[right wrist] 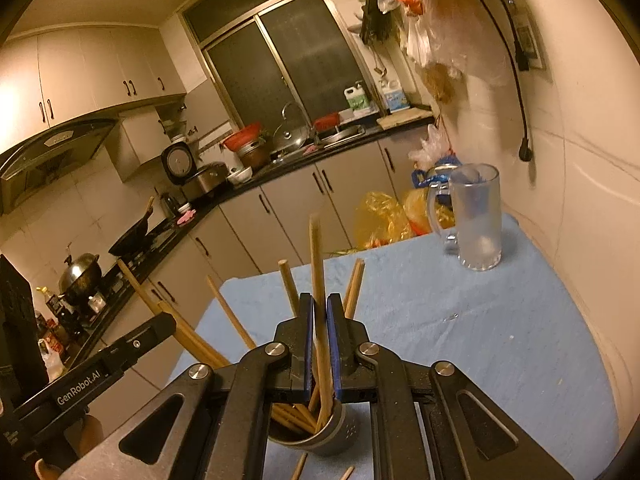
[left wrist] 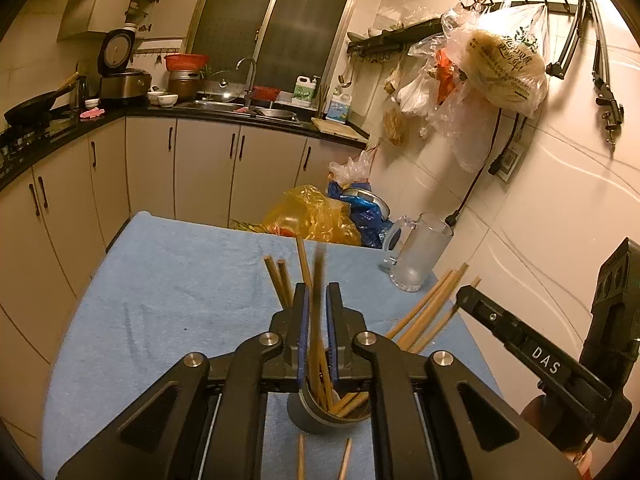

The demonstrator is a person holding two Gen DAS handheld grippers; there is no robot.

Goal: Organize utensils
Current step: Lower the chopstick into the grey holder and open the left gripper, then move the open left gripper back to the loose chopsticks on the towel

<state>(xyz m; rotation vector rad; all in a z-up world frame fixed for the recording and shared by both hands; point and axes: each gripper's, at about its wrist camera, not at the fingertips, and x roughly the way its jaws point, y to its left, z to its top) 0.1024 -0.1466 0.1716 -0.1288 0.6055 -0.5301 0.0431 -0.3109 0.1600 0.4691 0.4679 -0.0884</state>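
The chopsticks are plain pale wood, slim and square-cut at the ends, and most of them stand bundled in a small round grey metal holder (left wrist: 320, 412) on the blue cloth (left wrist: 172, 304) that covers the table. In the left wrist view the holder sits at six o'clock, directly under my left gripper (left wrist: 318, 300), with sticks fanning out of it toward eleven and two o'clock. Two more sticks lie loose on the cloth just in front of the holder, at six o'clock. My left gripper has one chopstick (left wrist: 316, 312) between its blue pads; the stick runs upright, its top blurred, its lower end down inside the holder. The jaws stand nearly closed, and the frame does not settle whether the pads still press on the stick. My right gripper (right wrist: 320, 312) is clenched on a second chopstick (right wrist: 318, 272), also upright with its foot in the same holder (right wrist: 332, 432). Both tools tilt downward over the holder, side by side: the right one shows at three o'clock in the left view, the left one at eight o'clock in the right view. A frosted glass mug (right wrist: 476, 216) stands on the cloth at one o'clock, well apart from the holder.
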